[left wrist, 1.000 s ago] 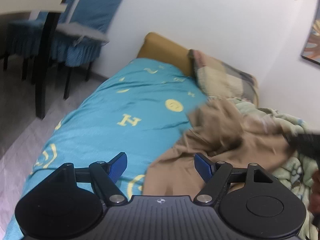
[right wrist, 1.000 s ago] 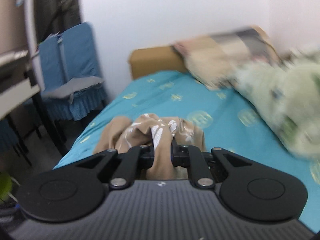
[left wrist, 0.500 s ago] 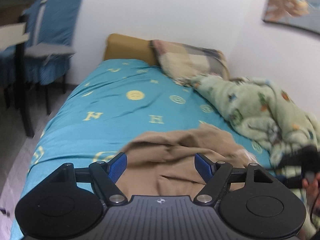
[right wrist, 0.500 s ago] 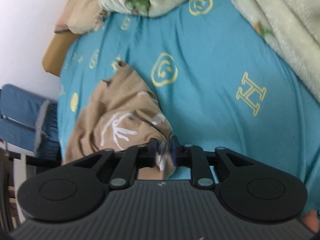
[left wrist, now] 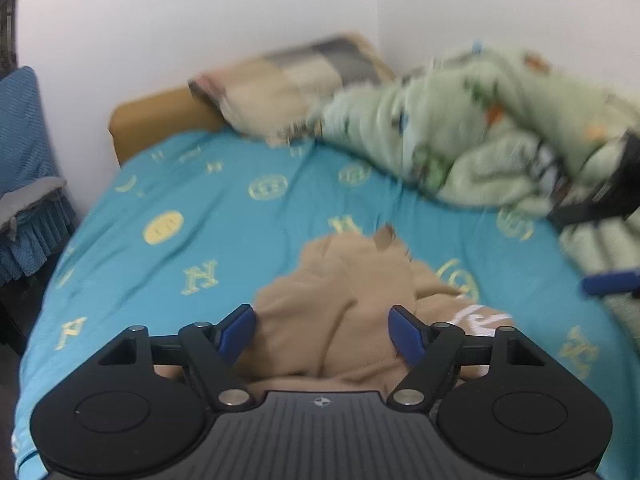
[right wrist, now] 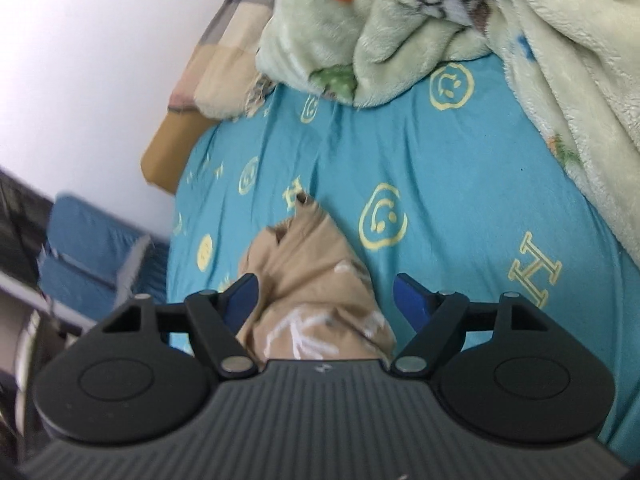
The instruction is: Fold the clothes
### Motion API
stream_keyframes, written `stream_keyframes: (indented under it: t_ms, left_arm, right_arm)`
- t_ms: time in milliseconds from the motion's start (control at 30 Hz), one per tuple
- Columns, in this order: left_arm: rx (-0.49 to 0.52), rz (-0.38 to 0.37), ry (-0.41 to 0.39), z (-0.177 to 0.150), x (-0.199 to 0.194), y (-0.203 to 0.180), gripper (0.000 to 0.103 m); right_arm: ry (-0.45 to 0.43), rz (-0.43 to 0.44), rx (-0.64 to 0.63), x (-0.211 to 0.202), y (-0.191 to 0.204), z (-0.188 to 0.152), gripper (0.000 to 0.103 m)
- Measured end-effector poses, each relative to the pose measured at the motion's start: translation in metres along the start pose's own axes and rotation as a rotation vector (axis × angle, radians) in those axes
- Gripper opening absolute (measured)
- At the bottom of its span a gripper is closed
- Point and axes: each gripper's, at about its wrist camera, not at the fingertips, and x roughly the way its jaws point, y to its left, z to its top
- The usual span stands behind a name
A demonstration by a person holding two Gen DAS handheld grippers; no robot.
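Observation:
A tan garment (left wrist: 344,304) with a white print lies crumpled on the turquoise bed sheet (left wrist: 192,224). My left gripper (left wrist: 322,334) is open just above its near part and holds nothing. In the right wrist view the same garment (right wrist: 308,276) lies bunched below my right gripper (right wrist: 326,298), which is open and empty. The right gripper also shows blurred at the right edge of the left wrist view (left wrist: 608,236).
A pale green fleece blanket (right wrist: 460,28) is heaped along the wall side of the bed. A patchwork pillow (left wrist: 288,76) rests against the tan headboard (left wrist: 160,124). A blue-covered chair (left wrist: 24,168) stands left of the bed.
My right gripper has opened and let go of the tan garment, which now lies on the sheet. My left gripper has swung further over the bed and stays open.

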Motion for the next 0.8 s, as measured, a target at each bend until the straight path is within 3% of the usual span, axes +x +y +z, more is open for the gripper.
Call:
stream_keyframes:
  t_ms: [33,100,167,267,367,500,700,800]
  left_arm:
    - [-0.033,-0.007,0.001,0.002,0.002,0.006,0.068]
    - [-0.1,-0.021,0.003,0.007,0.007,0.017,0.026]
    - [-0.167,-0.036,0.005,0.012,0.012,0.029,0.008]
    - [-0.268,-0.057,0.005,0.019,0.017,0.047,0.002]
    - [-0.386,-0.092,-0.06,0.028,-0.02,0.081,0.002]
    - [-0.465,-0.089,-0.127,0.028,-0.078,0.121,0.002]
    - [-0.572,-0.025,-0.219,-0.014,-0.164,0.175,0.001]
    - [-0.619,0.015,-0.236,-0.044,-0.195,0.198,0.001]
  right_arm:
    - [-0.011,-0.001,0.002,0.003,-0.001,0.005,0.077]
    - [-0.032,-0.008,-0.006,0.01,-0.003,0.013,0.077]
    - [-0.038,-0.011,-0.029,0.02,-0.004,0.016,0.077]
    - [0.01,0.012,-0.091,0.042,0.003,0.017,0.068]
    - [0.031,0.085,-0.178,0.053,0.021,0.011,0.068]
    - [0.013,0.211,-0.362,0.05,0.053,-0.006,0.068]
    - [0.104,0.344,-0.614,0.046,0.088,-0.046,0.069]
    - [0.134,0.307,-0.763,0.049,0.098,-0.077,0.069]
